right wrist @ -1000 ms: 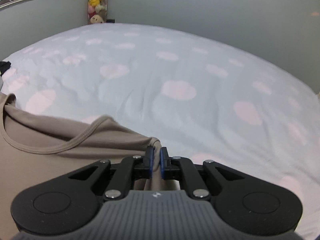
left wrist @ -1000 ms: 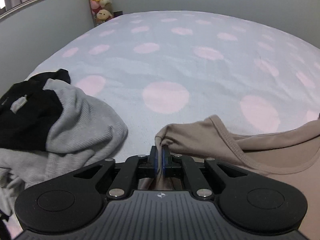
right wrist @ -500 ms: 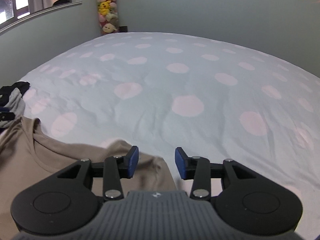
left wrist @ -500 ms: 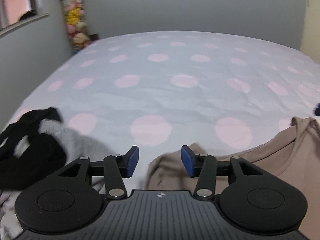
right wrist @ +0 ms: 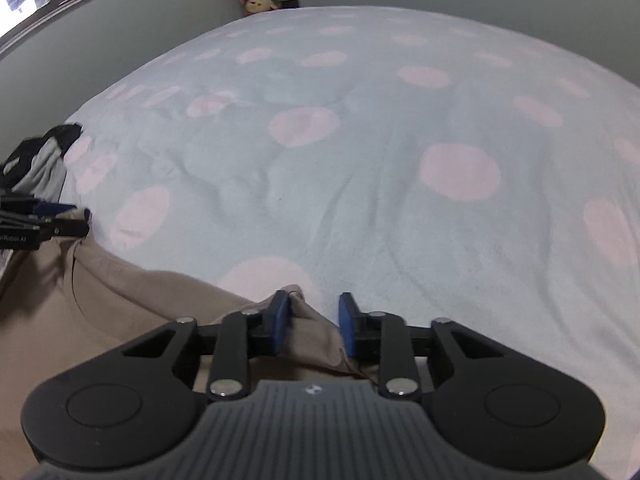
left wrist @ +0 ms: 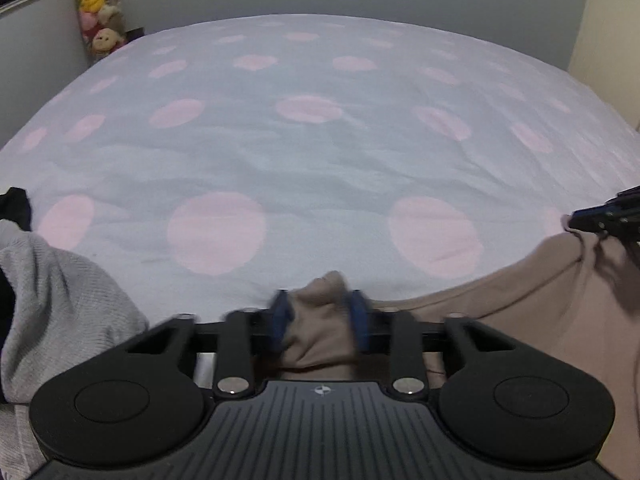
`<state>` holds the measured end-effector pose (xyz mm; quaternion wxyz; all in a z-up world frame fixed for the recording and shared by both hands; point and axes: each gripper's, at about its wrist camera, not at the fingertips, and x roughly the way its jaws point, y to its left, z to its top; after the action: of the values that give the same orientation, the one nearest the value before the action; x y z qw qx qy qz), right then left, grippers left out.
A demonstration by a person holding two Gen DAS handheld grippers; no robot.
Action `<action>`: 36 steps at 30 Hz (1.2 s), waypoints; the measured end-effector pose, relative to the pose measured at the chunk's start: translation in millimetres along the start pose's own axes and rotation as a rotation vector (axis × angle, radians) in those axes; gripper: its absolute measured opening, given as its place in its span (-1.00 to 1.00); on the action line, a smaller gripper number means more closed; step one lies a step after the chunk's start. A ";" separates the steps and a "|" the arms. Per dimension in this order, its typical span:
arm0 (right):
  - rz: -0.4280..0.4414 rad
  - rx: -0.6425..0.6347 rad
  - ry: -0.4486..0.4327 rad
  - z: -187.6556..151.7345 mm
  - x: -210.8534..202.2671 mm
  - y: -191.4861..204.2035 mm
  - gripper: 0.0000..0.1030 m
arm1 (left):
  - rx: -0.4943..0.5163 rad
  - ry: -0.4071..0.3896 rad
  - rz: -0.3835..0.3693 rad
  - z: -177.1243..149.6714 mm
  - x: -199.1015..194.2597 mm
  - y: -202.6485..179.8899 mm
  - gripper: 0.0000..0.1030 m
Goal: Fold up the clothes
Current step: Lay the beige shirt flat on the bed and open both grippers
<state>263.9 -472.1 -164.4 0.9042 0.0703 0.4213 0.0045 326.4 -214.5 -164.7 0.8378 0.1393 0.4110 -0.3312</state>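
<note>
A beige shirt [left wrist: 540, 300] lies along the near edge of the bed, its neckline facing the bed's middle. My left gripper [left wrist: 319, 320] straddles a bunched-up corner of it; the blue pads are apart and blurred, with cloth filling the gap. My right gripper [right wrist: 312, 328] is open around the shirt's [right wrist: 120, 320] other corner, and the cloth touches only the left pad. Each gripper also shows at the edge of the other's view: the right gripper [left wrist: 600, 216] and the left gripper [right wrist: 60, 220].
A grey knit sweater [left wrist: 60, 300] and a black garment [left wrist: 16, 208] are heaped at the left, also seen as a pile [right wrist: 40, 160]. The bed cover [left wrist: 320, 160] is pale blue with pink dots. Plush toys [left wrist: 98, 16] stand in the far corner by the wall.
A second ago both grippers were shut on the shirt's corners. They then opened and let go. Now both sit lower over the corners, jaws narrower, with cloth between the pads.
</note>
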 end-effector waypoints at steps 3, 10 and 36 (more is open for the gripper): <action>-0.021 -0.023 -0.012 4.1 -7.2 7.6 -0.96 | -0.009 -0.040 0.011 5.3 -12.1 -6.1 -0.92; -0.085 -0.129 -0.168 23.0 -48.8 14.1 -0.96 | -0.028 -0.178 0.067 17.6 -41.6 -7.9 -0.95; -0.063 0.136 -0.099 -14.7 -66.4 -31.3 -0.47 | -0.141 -0.066 0.153 -36.5 -70.0 32.1 -0.11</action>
<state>208.3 -505.8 -127.3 0.9168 0.1183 0.3773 -0.0559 295.2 -141.4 -134.0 0.8815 0.1000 0.3937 -0.2409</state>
